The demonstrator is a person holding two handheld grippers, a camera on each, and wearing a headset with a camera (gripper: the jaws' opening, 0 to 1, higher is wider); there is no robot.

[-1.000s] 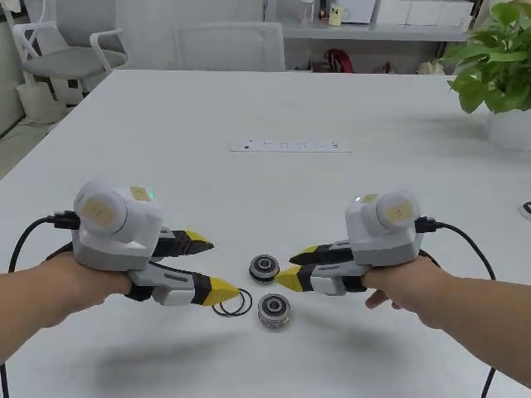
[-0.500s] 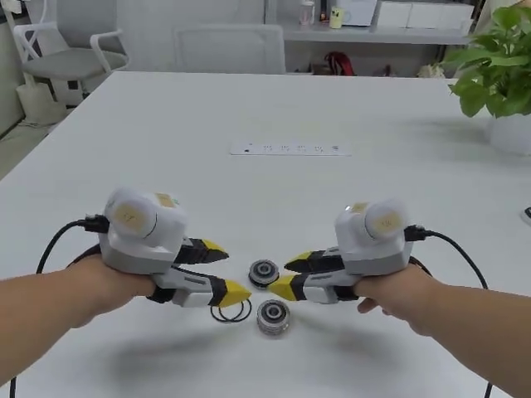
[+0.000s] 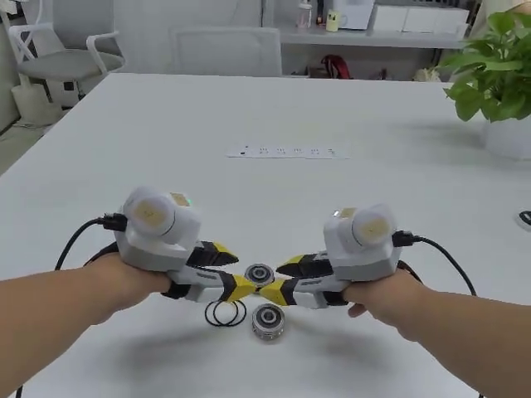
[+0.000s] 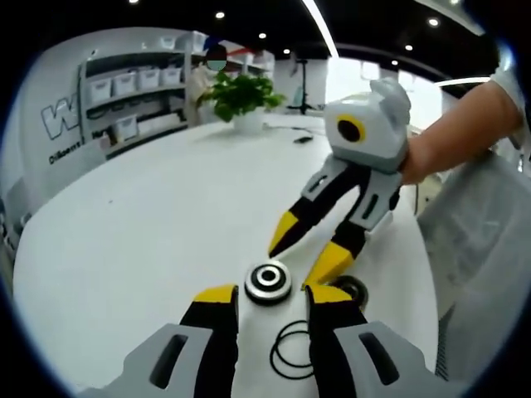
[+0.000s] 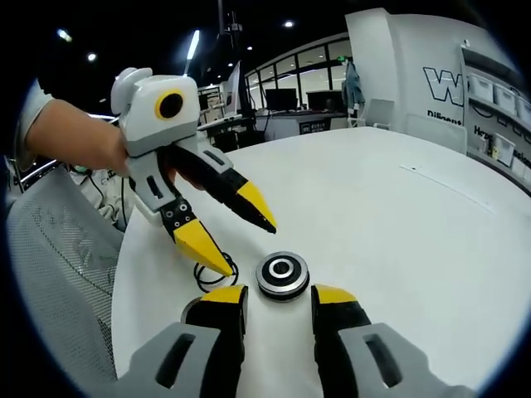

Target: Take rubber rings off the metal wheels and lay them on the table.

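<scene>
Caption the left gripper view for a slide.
Both open, left tongs and right tongs flank a metal wheel; loose rubber rings lie beside it on the table.

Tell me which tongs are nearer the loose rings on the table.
Left. The left tongs hover just beside the rings; the right tongs sit on the other side of the far wheel.

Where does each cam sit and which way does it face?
Head view: headset, looking down at table; both forearms, left gripper, right gripper.
Left gripper view: along own jaws toward wheel; right gripper and right hand opposite.
Right gripper view: along own jaws; left gripper and left hand opposite.
Shared: both gripper views, same wheel, opposite sides.
</scene>
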